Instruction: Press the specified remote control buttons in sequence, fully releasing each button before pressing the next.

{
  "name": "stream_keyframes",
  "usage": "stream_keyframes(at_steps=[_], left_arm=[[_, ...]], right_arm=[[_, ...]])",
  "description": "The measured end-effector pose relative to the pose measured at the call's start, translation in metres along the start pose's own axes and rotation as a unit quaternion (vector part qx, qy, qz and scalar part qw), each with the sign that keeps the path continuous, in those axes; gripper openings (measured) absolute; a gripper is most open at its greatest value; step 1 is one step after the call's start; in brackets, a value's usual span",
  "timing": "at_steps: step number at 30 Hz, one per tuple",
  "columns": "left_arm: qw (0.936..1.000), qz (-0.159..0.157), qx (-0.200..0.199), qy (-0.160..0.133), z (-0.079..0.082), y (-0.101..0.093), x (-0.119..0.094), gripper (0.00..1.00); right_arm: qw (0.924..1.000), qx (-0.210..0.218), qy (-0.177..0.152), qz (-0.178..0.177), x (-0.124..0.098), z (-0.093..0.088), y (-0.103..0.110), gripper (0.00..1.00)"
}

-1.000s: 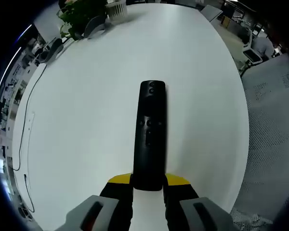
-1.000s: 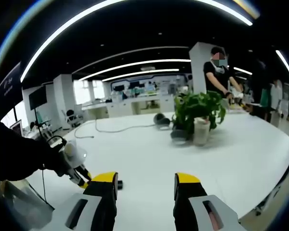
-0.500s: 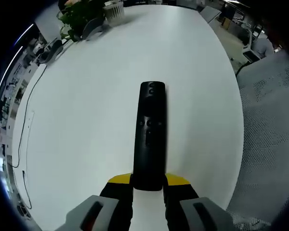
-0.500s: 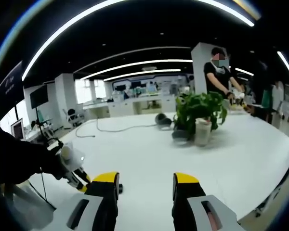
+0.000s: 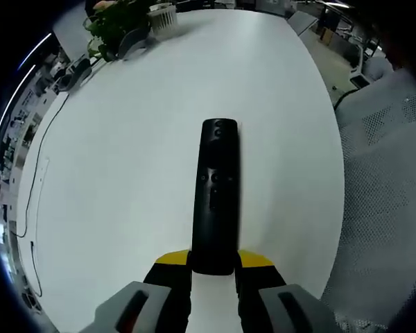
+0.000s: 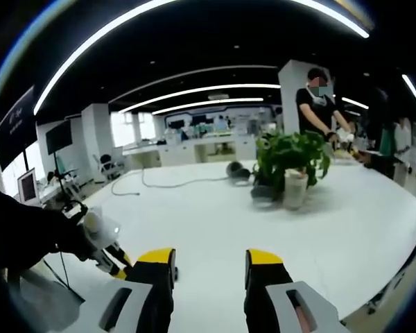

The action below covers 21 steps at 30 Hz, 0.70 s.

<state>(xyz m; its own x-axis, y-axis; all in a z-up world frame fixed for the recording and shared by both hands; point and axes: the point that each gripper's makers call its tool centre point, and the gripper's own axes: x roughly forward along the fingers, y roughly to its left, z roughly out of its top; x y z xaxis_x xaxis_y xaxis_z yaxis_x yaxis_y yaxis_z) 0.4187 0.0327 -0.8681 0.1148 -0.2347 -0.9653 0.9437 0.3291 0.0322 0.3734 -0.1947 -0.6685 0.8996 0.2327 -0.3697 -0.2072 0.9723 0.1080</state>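
Observation:
A long black remote control (image 5: 216,194) lies lengthwise above the white table (image 5: 125,152), buttons up, its near end clamped between the yellow-tipped fingers of my left gripper (image 5: 214,262). My right gripper (image 6: 209,266) hovers over the same table (image 6: 215,222) with its jaws apart and nothing between them. In the right gripper view the left gripper (image 6: 100,239) comes in from the left, held by a person's dark sleeve (image 6: 21,236).
A potted plant in a white pot (image 6: 291,166) (image 5: 121,21) stands at the table's far end, a dark object (image 6: 237,171) beside it. A thin cable (image 5: 35,201) runs along the left edge. A mesh chair (image 5: 392,180) is at the right. A person (image 6: 317,104) stands behind the plant.
Both views have shifted slightly with the hands. The remote stays clamped in the left gripper. The right gripper's jaws stay apart.

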Motion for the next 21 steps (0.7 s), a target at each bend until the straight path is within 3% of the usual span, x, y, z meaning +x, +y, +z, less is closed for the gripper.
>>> stream_keyframes(at_steps=[12,18,21], left_arm=[[1.0000,0.002,-0.007,-0.002,-0.002,-0.012,-0.001,0.24],[0.9999,0.003,-0.010,-0.002,-0.003,-0.020,-0.002,0.24],[0.9999,0.004,-0.011,-0.004,-0.004,-0.023,-0.002,0.24]], right_arm=[[0.9996,0.010,-0.003,0.026,0.001,0.006,0.009,0.25],[0.9980,0.023,-0.015,0.056,0.010,0.026,0.021,0.19],[0.9965,0.013,-0.027,0.078,0.015,0.045,0.034,0.12]])
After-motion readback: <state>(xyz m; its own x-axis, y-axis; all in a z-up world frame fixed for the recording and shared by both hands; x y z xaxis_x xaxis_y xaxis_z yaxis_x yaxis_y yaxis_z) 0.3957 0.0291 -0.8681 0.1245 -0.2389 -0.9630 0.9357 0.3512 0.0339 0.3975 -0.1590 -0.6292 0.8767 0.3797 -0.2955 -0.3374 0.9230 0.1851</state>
